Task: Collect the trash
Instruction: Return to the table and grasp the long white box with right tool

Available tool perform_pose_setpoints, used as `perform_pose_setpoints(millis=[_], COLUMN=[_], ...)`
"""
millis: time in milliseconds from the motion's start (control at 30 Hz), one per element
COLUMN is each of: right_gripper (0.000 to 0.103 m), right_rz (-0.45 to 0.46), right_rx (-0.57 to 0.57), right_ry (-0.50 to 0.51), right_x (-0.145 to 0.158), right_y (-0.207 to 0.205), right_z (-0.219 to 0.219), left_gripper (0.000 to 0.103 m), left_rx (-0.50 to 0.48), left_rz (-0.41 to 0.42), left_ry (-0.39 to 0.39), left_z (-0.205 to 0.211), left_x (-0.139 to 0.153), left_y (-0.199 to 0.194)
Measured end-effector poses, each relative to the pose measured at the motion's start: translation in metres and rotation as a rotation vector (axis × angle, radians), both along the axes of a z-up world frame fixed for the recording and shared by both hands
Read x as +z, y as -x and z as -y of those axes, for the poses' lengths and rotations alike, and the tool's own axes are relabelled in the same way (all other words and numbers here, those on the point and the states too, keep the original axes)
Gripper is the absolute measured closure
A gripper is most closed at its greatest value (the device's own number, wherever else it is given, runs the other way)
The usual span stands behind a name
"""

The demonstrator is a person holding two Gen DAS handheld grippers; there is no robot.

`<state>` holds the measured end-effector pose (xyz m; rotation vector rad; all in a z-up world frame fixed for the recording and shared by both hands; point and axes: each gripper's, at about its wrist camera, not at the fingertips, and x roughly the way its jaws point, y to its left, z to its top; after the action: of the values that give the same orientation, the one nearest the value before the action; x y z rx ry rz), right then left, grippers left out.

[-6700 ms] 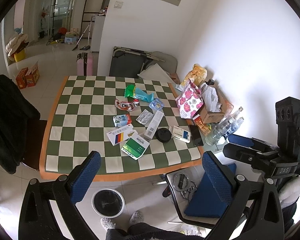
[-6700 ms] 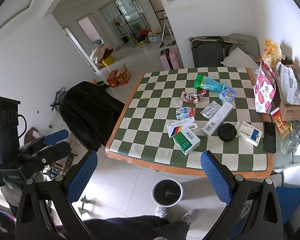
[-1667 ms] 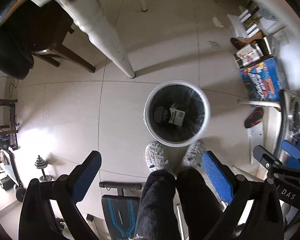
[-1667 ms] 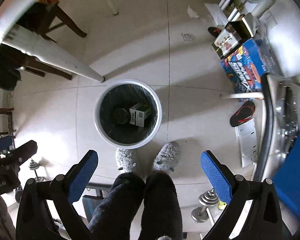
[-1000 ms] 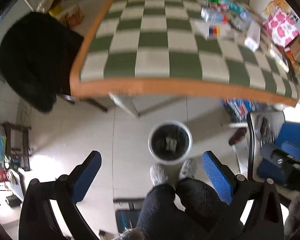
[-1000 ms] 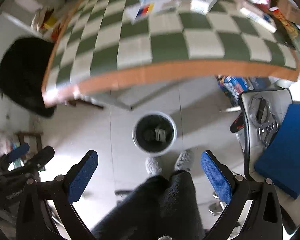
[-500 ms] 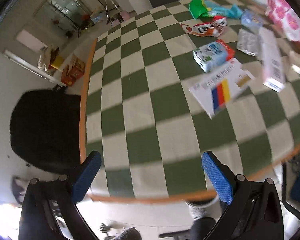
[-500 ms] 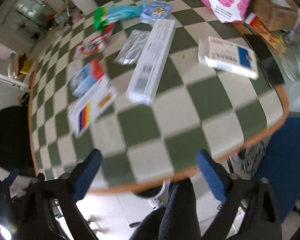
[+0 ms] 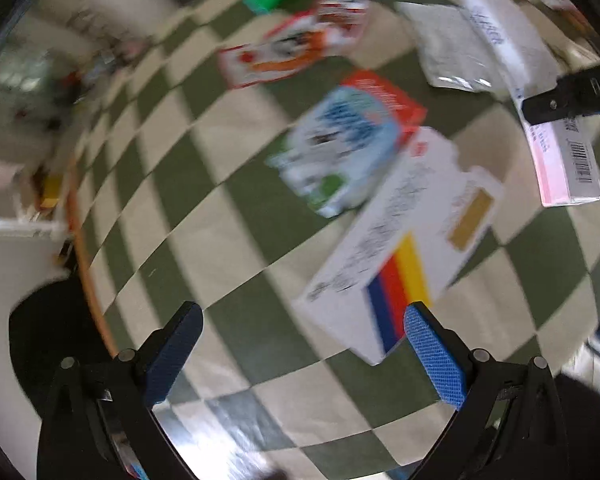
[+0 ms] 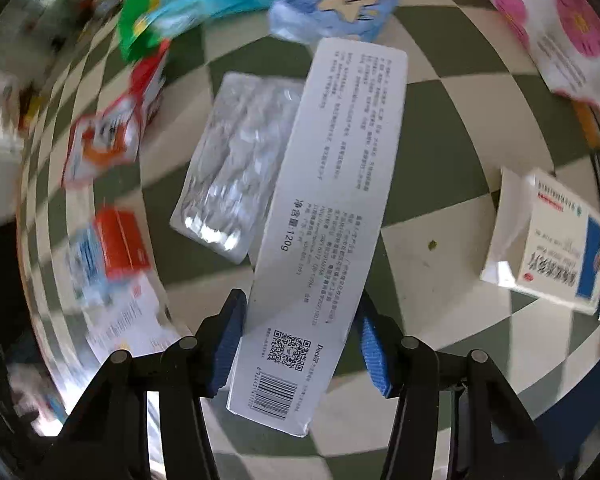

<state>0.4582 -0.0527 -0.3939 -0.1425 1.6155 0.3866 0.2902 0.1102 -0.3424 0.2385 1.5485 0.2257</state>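
On the green-and-white checked table (image 10: 440,120) lies a long white box (image 10: 328,208) with a barcode and QR code. My right gripper (image 10: 300,320) points straight down over its near end. Its jaws are closing with the box between the blue pads, which stand close against its sides; no firm press shows. My left gripper (image 9: 302,316) hangs open and empty low over the table (image 9: 220,220). Its right finger (image 9: 432,352) is at the corner of a white box with blue, red and yellow stripes (image 9: 400,248). A blue-and-red carton (image 9: 352,148) lies just beyond.
A blister pack (image 10: 236,168) touches the long box's left side. A blue tissue pack (image 10: 336,4), a green-cyan wrapper (image 10: 196,4) and a red-white wrapper (image 10: 116,128) lie farther back. A white-blue medicine box (image 10: 556,244) and a pink flowered bag (image 10: 560,20) sit at the right.
Both grippers have swung from above the floor bin to low over the tabletop. The right gripper's jaws have narrowed around the long white box. The left gripper has rolled and stays open.
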Motion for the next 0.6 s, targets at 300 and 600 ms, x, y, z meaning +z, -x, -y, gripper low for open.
perform_pose_setpoints(millis=[300, 600], right_gripper=[0.047, 0.047], right_rz=[-0.057, -0.070], right_rx=[0.076, 0.060], right_ry=[0.038, 0.036], right_x=[-0.002, -0.002], right_y=[0.023, 0.009], right_z=[0.040, 0.042], left_gripper=[0.001, 0.025], left_rx=[-0.269, -0.183], left_rz=[-0.155, -0.177], left_ry=[0.119, 0.246], left_z=[0.034, 0.038], left_x=[-0.032, -0.035], left_y=[-0.034, -0.040])
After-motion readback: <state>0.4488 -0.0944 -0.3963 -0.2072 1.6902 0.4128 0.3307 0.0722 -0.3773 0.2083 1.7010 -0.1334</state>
